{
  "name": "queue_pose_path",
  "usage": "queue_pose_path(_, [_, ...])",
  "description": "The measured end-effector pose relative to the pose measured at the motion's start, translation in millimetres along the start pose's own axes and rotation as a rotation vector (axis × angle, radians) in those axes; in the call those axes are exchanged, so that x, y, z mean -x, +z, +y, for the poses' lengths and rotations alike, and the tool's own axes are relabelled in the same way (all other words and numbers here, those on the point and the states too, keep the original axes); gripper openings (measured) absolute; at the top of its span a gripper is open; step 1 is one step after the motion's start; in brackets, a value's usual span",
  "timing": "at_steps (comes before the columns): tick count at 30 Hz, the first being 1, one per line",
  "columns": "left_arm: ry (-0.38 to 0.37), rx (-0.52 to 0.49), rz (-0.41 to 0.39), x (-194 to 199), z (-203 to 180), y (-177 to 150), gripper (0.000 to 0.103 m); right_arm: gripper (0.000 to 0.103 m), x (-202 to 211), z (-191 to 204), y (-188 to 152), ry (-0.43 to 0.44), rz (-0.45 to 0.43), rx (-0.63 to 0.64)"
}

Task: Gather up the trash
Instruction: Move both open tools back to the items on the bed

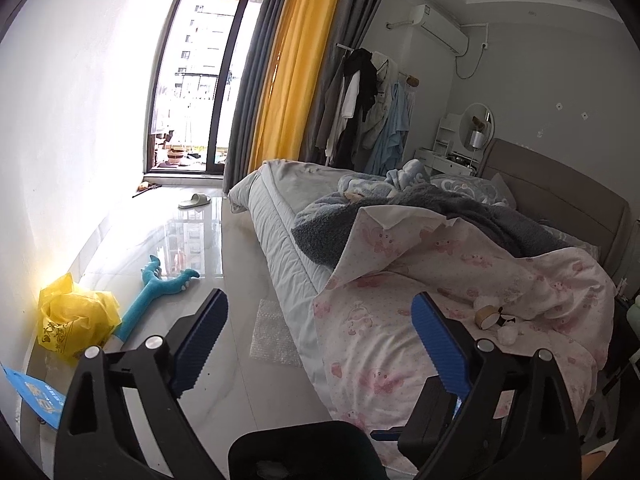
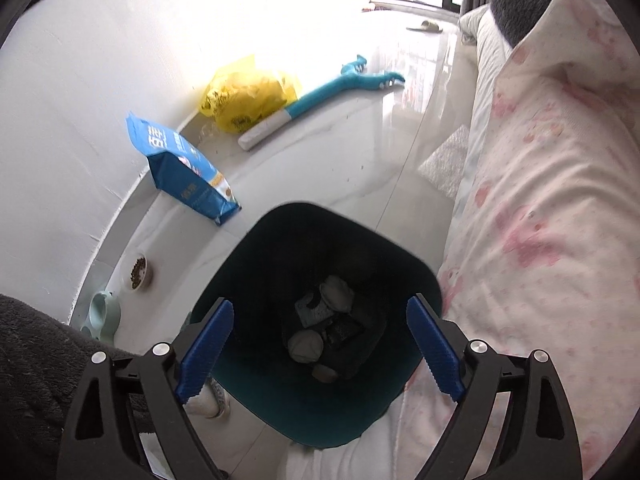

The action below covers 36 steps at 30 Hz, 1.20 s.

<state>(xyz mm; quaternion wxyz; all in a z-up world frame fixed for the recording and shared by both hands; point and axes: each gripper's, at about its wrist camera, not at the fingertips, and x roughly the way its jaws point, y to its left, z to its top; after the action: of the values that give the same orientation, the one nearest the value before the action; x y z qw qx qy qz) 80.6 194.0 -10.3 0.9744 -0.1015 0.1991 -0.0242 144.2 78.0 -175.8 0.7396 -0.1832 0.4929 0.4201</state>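
A dark teal trash bin stands on the floor beside the bed, holding crumpled tissues and other scraps. My right gripper is open and empty directly above the bin's mouth. My left gripper is open and empty, held over the bed's edge; the bin's rim shows below it. On the pink quilt lie a tape roll, a crumpled white tissue and a small dark scrap, to the right of the left gripper.
A bubble-wrap sheet lies on the floor by the bed. A yellow plastic bag, a blue pouch, a teal toy, a pet food bowl and a green dish line the wall.
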Motion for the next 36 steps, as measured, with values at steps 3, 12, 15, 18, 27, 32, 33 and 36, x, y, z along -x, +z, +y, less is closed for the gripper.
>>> queue_pose_path(3, [0.000, -0.026, -0.029, 1, -10, 4, 0.097, 0.090, 22, -6, 1, -0.001, -0.072, 0.005])
queue_pose_path(12, [-0.004, -0.049, -0.033, -14, -35, 7, 0.098, 0.090, 71, -49, -4, -0.078, -0.213, -0.056])
queue_pose_path(15, [-0.010, -0.062, -0.022, -21, -45, 5, 0.098, 0.090, 87, -70, -8, -0.110, -0.250, -0.097])
queue_pose_path(18, [-0.019, -0.076, -0.014, -30, -57, 4, 0.098, 0.090, 103, -89, -14, -0.142, -0.282, -0.124])
queue_pose_path(27, [-0.064, -0.086, 0.012, -59, -86, 7, 0.098, 0.090, 135, -154, -29, -0.207, -0.348, -0.220])
queue_pose_path(32, [-0.086, -0.085, 0.027, -75, -102, 6, 0.098, 0.090, 151, -189, -44, -0.253, -0.358, -0.264])
queue_pose_path(33, [-0.093, -0.083, 0.030, -78, -106, 5, 0.098, 0.090, 154, -198, -48, -0.264, -0.361, -0.279])
queue_pose_path(36, [-0.106, -0.096, 0.041, -87, -117, 3, 0.098, 0.090, 166, -224, -60, -0.287, -0.370, -0.329])
